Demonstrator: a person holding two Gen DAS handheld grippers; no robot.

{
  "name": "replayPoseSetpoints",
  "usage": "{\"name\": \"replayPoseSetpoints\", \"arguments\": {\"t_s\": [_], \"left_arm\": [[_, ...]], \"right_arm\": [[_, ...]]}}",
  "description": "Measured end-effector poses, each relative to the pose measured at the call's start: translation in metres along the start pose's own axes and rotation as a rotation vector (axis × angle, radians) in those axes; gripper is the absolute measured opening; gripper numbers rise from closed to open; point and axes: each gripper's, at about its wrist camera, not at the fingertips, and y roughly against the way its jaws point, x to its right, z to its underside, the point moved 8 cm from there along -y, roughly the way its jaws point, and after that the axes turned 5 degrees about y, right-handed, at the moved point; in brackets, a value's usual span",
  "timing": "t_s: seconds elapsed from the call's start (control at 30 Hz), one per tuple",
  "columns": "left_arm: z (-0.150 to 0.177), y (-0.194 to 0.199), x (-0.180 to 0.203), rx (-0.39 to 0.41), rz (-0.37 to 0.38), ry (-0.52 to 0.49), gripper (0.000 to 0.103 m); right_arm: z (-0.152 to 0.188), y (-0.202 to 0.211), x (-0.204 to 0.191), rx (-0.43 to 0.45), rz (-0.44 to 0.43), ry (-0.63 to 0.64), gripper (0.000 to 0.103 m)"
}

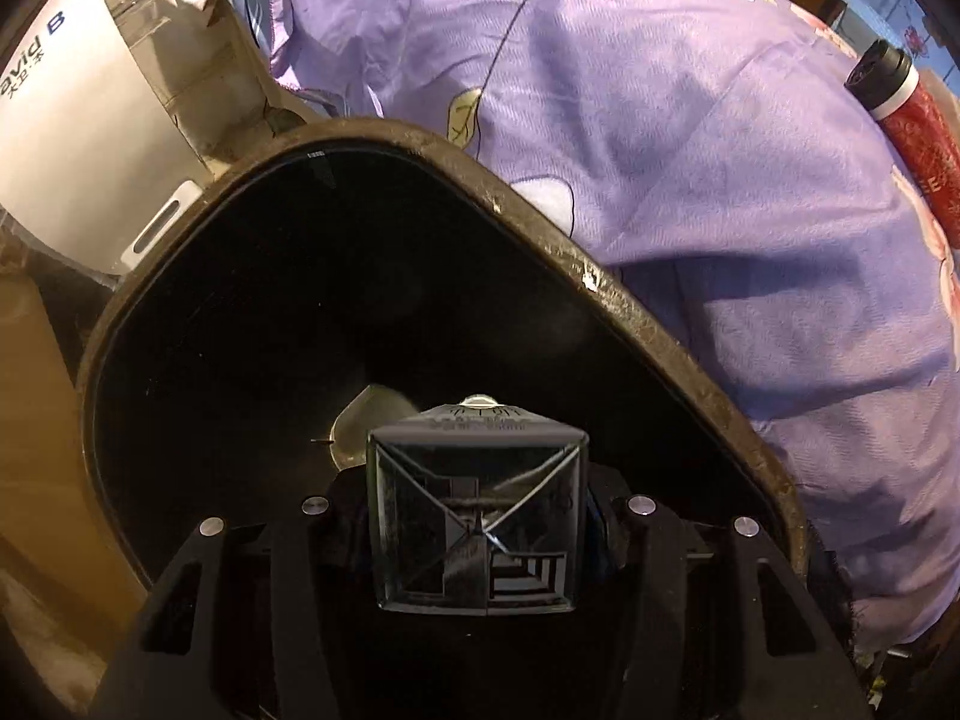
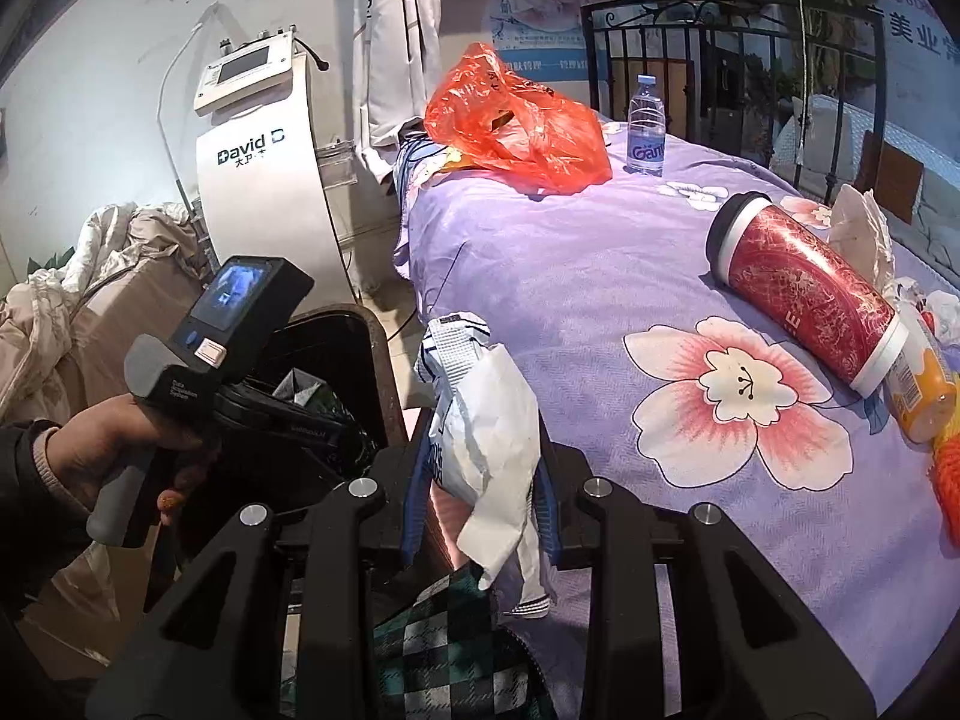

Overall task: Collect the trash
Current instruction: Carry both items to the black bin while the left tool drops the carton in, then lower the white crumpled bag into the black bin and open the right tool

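Note:
My left gripper (image 1: 477, 516) points steeply down into a dark trash bin (image 1: 540, 228) with a worn brown rim. It is shut on a silvery foil packet (image 1: 474, 540), seen end on. A pale scrap (image 1: 372, 420) lies deep inside the bin. In the right wrist view a hand holds that left gripper (image 2: 312, 414) over the bin (image 2: 375, 354) beside the bed. My right gripper (image 2: 483, 468) is shut on a crumpled white wrapper (image 2: 492, 414), held at the bed's near edge between its blue pads (image 2: 414, 492).
On the purple flowered bedsheet (image 2: 600, 276) lie a red tumbler (image 2: 804, 300), an orange plastic bag (image 2: 516, 132), an upright water bottle (image 2: 647, 126), crumpled tissue (image 2: 864, 228) and a yellow bottle (image 2: 924, 396). A white machine (image 2: 258, 180) stands behind the bin.

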Motion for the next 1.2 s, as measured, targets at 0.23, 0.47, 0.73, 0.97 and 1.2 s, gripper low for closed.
{"name": "replayPoseSetpoints", "arguments": {"t_s": [0.23,0.47,0.73,0.97,1.2], "left_arm": [[0.005,0.012,-0.004,0.022,-0.025,-0.011,0.080],[0.000,0.067,-0.024,0.228,0.023,0.125,0.082],[-0.002,0.154,-0.059,0.595,-0.093,0.273,0.095],[-0.007,0.202,-0.100,0.729,-0.072,0.472,0.097],[-0.010,0.203,-0.116,0.752,-0.131,0.503,0.097]], "right_arm": [[0.001,-0.002,-0.001,-0.010,-0.002,0.001,0.030],[0.005,-0.009,-0.009,-0.038,-0.025,0.016,0.030],[0.004,-0.027,-0.047,-0.096,-0.164,0.045,0.030],[0.003,-0.052,-0.098,-0.170,-0.291,0.109,0.030],[0.007,-0.083,-0.140,-0.256,-0.364,0.158,0.030]]}}
